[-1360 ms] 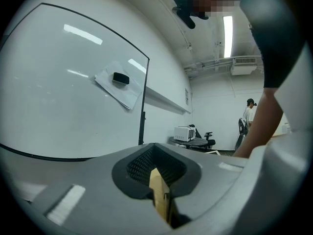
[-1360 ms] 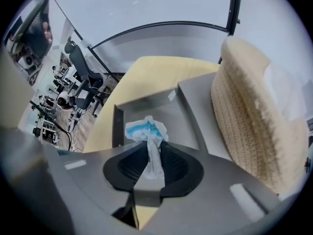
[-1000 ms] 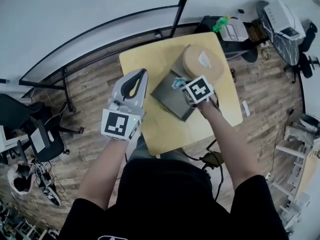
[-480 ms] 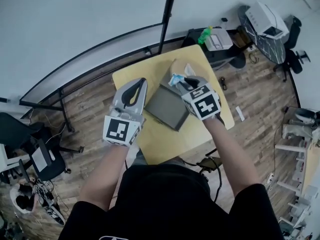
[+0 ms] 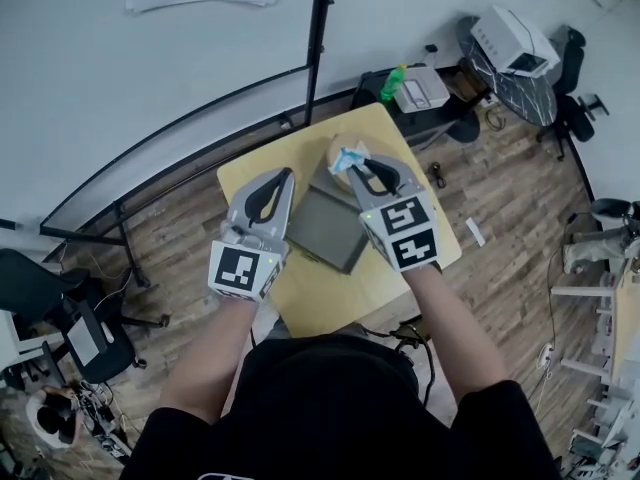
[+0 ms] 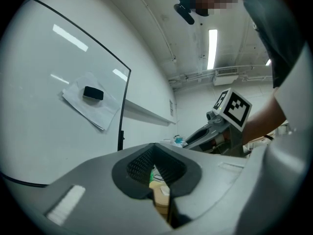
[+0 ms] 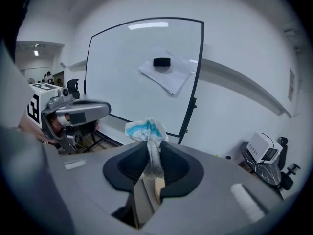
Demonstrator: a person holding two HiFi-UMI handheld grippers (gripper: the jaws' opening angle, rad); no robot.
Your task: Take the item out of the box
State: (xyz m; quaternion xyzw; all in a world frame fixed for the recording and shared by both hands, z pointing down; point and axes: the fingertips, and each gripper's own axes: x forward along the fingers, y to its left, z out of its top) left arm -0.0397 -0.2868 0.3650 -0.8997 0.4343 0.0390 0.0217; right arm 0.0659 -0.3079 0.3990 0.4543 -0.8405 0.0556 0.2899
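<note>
Between right gripper (image 5: pixel 362 166) jaws: white-blue packet (image 7: pixel 145 129), pinched narrow, clear of grey box (image 5: pixel 325 230) below. Left gripper (image 5: pixel 283 176) alongside, jaws together, empty. Removal step looked nearly done; next needed setting packet on table (image 5: pixel 300 303).

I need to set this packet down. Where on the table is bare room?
Bare yellow table shows along the near edge, between the grey box and the person, and at the left corner beside the left gripper. The far side behind the box is crowded: tan cardboard sits there, with the right gripper holding the white-and-blue packet.
</note>
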